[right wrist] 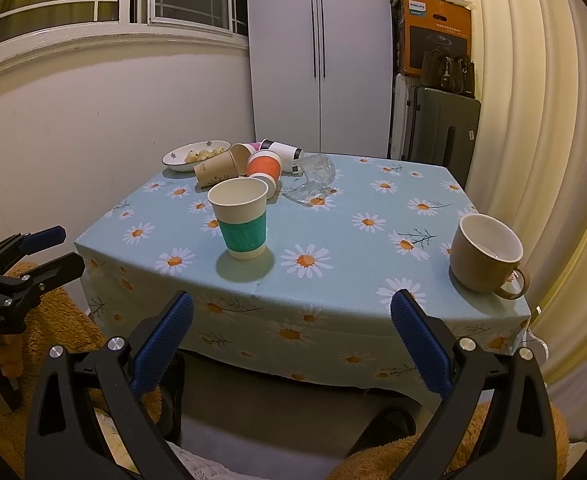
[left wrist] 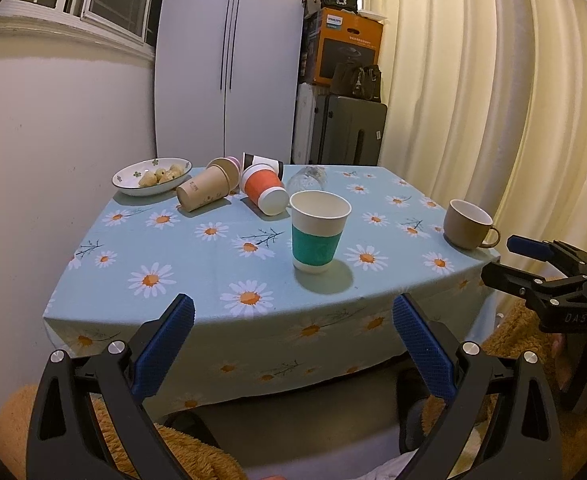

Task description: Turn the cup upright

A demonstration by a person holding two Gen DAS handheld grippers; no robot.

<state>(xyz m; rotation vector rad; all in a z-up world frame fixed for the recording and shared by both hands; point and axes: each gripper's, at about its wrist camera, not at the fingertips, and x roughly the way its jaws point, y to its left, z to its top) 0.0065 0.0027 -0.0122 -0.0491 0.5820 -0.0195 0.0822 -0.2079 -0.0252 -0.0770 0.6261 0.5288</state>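
Note:
A paper cup with a green sleeve (left wrist: pixel 318 236) stands upright near the table's front edge; it also shows in the right wrist view (right wrist: pixel 240 219). Behind it, several paper cups lie on their sides: a brown one (left wrist: pixel 203 191) (right wrist: pixel 215 169), an orange one (left wrist: pixel 263 189) (right wrist: pixel 264 168), a white and black one (left wrist: pixel 262 161) (right wrist: pixel 283 150). A clear glass (right wrist: pixel 313 178) lies tipped beside them. A tan mug (left wrist: pixel 469 224) (right wrist: pixel 487 254) stands upright at the right. My left gripper (left wrist: pixel 293 322) is open and empty before the table's front edge. My right gripper (right wrist: pixel 292 320) is open and empty too.
A white bowl of food (left wrist: pixel 151 176) (right wrist: pixel 195 155) sits at the table's back left. The table wears a light blue daisy cloth (left wrist: pixel 221 264). A white cabinet (left wrist: pixel 229 60), a suitcase (left wrist: pixel 349 130) with boxes, and curtains (left wrist: pixel 473 80) stand behind and to the right.

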